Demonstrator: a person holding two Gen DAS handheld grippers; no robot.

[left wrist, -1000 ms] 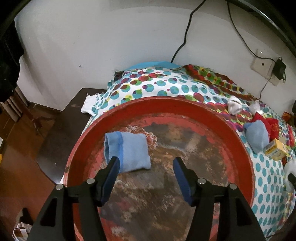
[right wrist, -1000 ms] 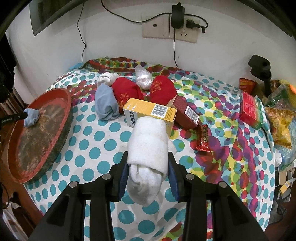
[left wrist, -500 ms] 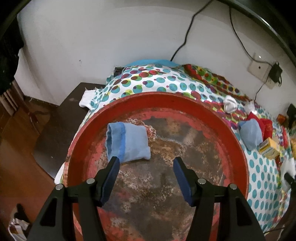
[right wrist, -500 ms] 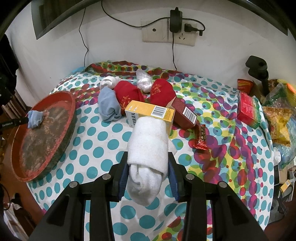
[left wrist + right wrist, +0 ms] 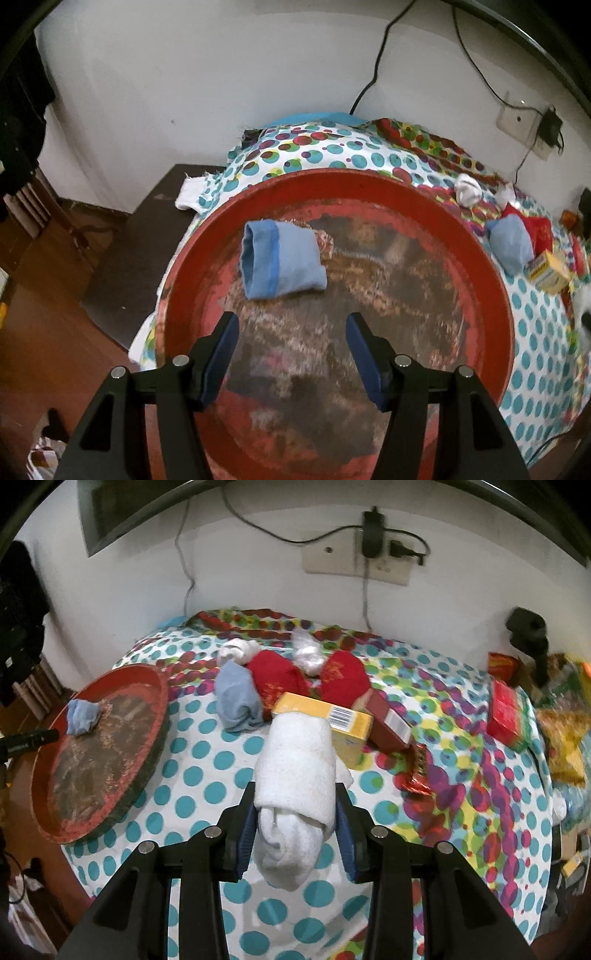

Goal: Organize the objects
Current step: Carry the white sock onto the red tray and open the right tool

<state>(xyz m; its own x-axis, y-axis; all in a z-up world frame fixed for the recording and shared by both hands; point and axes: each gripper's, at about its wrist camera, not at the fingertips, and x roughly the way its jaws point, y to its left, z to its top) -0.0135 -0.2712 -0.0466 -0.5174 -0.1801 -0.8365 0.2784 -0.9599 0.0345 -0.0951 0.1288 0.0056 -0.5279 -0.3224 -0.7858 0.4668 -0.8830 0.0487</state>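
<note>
While the left gripper [image 5: 291, 321] hangs with jaws apart over the tray [image 5: 484, 258], the right gripper [image 5: 295, 808] squeezes a white sock [image 5: 295, 775] above the table's [image 5: 207, 775] front edge.

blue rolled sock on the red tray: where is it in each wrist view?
Left wrist: the blue sock lies in the upper left part of the red tray, beyond the open left gripper.
Right wrist: same sock at far left, on the tray's far side.
Shared landmark: the second blue sock on the dotted cloth.
</note>
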